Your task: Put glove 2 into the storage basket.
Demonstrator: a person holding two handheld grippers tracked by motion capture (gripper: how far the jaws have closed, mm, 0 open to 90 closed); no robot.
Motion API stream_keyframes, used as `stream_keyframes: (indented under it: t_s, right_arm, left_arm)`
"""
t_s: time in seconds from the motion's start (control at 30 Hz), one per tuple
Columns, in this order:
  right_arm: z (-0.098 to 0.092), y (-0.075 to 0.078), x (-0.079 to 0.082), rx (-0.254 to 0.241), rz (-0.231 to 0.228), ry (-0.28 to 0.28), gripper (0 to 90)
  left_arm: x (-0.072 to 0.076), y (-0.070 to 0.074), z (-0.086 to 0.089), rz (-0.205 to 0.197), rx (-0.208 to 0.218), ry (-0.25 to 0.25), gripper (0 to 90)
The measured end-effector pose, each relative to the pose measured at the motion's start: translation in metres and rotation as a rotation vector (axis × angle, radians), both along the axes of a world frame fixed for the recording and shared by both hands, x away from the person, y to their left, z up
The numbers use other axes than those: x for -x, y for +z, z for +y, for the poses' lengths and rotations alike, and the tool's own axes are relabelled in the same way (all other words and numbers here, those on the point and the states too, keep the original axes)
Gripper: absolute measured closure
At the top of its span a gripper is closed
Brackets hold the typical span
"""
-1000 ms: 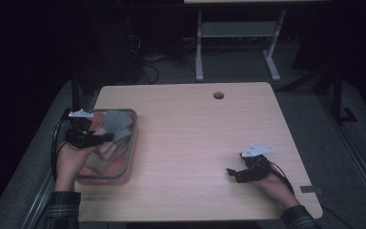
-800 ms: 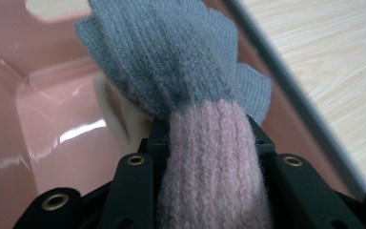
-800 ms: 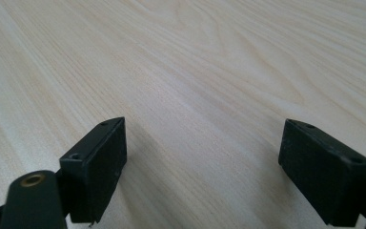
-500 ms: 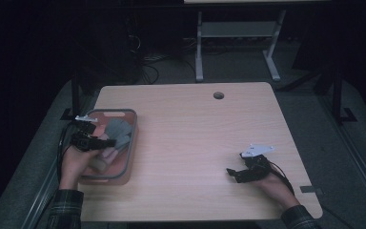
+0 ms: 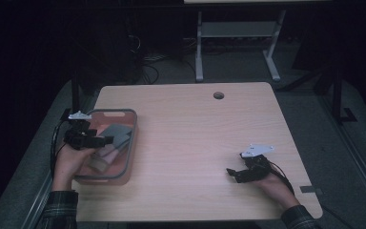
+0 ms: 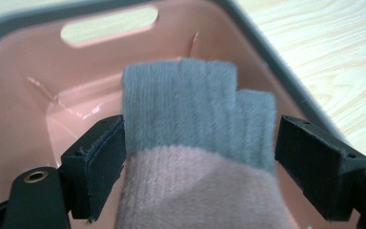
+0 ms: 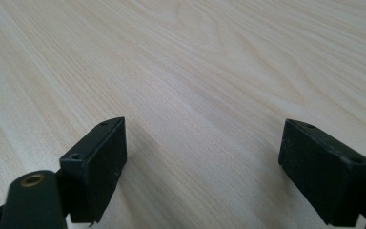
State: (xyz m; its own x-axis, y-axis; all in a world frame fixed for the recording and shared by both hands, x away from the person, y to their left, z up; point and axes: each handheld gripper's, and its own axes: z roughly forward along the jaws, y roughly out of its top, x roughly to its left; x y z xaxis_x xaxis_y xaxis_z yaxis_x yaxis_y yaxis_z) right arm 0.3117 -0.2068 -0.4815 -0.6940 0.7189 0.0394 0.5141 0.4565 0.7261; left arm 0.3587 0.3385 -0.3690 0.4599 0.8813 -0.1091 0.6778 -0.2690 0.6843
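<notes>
Left gripper view, item one: we are looking along the jaws of our left gripper (image 6: pixel 198 157) at a knitted sock (image 6: pixel 198 138), grey at the far end and pink nearer us, lying between the jaws inside the pink bin (image 6: pixel 24 95). The jaws have just been opening; the sock sits between them, brushing one pad and clear of the other, so we are judging it released into the bin, not gripped. Item two, high view: our left gripper (image 5: pixel 88 138) is hovering over the bin (image 5: pixel 132 143), where folded grey and pink pieces are lying. Item three: our right gripper (image 5: pixel 240 172) is resting on the table (image 5: pixel 190 138), well apart, jaws spread wide with nothing between them, presumably waiting its turn.
</notes>
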Motion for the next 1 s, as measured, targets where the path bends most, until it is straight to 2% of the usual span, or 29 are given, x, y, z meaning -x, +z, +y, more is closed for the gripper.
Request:
stream_keyframes:
  t_s: [0.27, 0.37, 0.53, 0.8, 1.0]
  right_arm:
    - [0.0, 0.0, 0.0, 0.0, 0.0, 0.001, 16.3]
    - [0.0, 0.0, 0.0, -0.001, -0.001, 0.011, 16.3]
    - [0.0, 0.0, -0.001, -0.001, -0.002, 0.012, 16.3]
    - [0.0, 0.0, 0.0, -0.002, -0.003, 0.014, 16.3]
    - [0.0, 0.0, -0.001, -0.002, -0.003, 0.014, 16.2]
  left_arm:
    - [0.003, 0.011, -0.01, -0.032, 0.019, -0.046, 17.0]
    - [0.003, 0.013, -0.018, -0.038, 0.041, -0.07, 17.0]
    - [0.001, 0.014, -0.037, -0.035, 0.054, -0.128, 17.0]
    - [0.002, 0.009, -0.068, -0.021, 0.1, -0.204, 17.1]
    - [0.006, 0.006, -0.088, -0.021, 0.101, -0.257, 17.1]
